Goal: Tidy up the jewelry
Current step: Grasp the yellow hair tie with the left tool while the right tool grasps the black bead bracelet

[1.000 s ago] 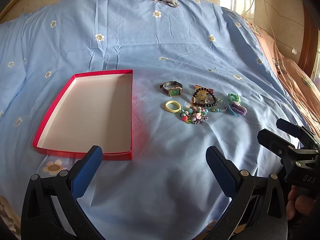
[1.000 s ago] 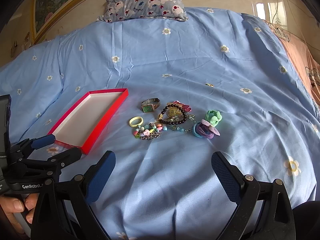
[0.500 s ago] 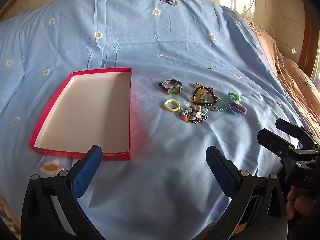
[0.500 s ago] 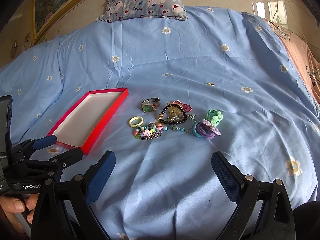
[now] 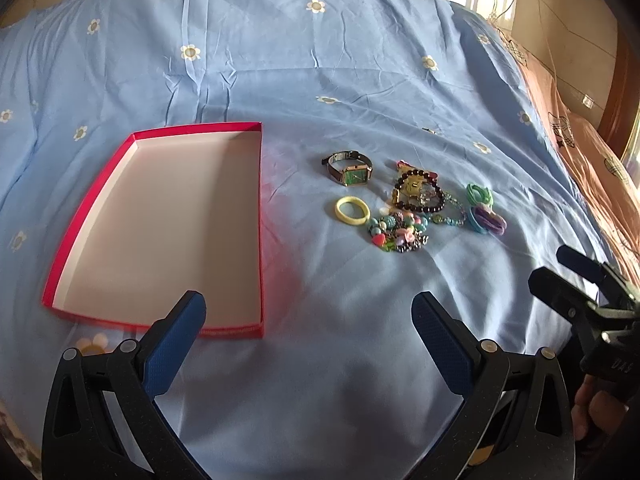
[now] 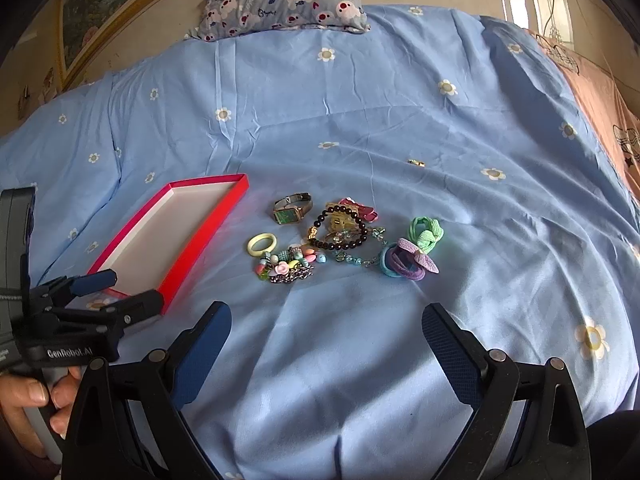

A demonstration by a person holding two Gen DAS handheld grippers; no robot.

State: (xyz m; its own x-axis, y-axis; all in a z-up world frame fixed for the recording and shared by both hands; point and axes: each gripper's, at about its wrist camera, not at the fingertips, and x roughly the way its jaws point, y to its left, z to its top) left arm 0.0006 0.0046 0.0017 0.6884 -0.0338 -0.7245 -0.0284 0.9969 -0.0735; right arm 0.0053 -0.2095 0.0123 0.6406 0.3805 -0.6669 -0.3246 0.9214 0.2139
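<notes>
Hovering over bed, both tools gaped wide, empty | watch [image 5: 349, 168] judged light, stiff-cased: grip across strap | beaded bracelets [image 5: 398, 232] limp, tangle-prone | red tray [image 5: 262, 216] bare

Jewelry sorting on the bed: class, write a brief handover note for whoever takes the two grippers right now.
Left gripper: open, empty, near the red box.
Right gripper: open, empty, short of the pile.
Box holds nothing.
On the blue sheet beside it: watch, yellow ring, dark bead bracelet, colourful bead cluster, hair ties.
Done: nothing.
Left: move every piece into the box.
</notes>
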